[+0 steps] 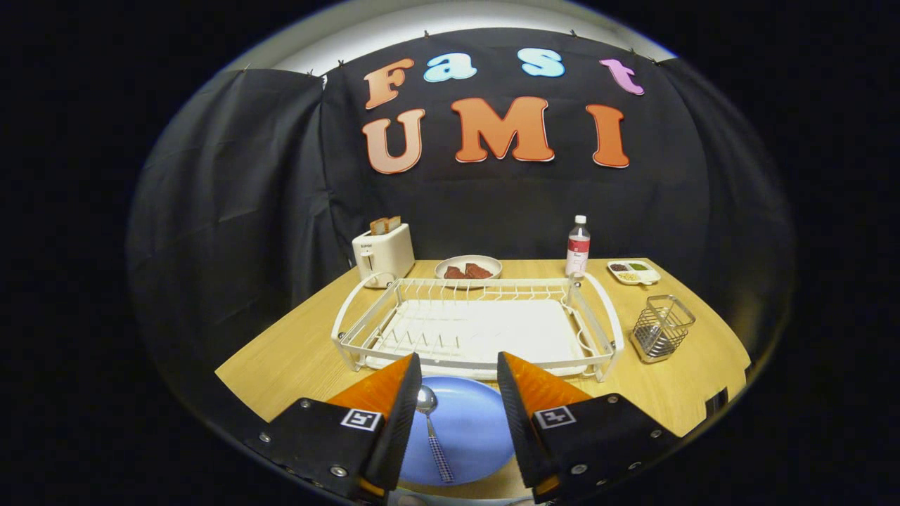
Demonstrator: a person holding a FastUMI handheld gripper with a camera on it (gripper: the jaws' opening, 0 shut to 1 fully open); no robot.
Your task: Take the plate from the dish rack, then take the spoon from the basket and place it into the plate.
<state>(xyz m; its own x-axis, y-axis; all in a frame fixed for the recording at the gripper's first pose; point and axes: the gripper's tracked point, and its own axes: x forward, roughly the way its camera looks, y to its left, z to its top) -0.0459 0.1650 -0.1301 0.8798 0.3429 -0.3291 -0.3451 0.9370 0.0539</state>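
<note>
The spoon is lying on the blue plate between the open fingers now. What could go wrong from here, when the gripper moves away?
1. The gripper is open, with a finger on each side of the spoon; a sideways retreat could knock it off the plate.
2. The dish rack stands just ahead of the fingertips, so moving forward might bump it.

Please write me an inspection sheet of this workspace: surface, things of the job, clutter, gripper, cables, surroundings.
Surface: light wooden table.
Job's things: round blue plate on the table before the white wire dish rack, which holds no dishes; metal spoon with checked handle lies in the plate; square metal wire basket right of the rack.
Clutter: white toaster, bowl of red food, plastic bottle, small divided tray, all beyond the rack.
Gripper: gripper open above the plate, touching nothing.
Cables: nothing seen.
Surroundings: black cloth wall.
</note>
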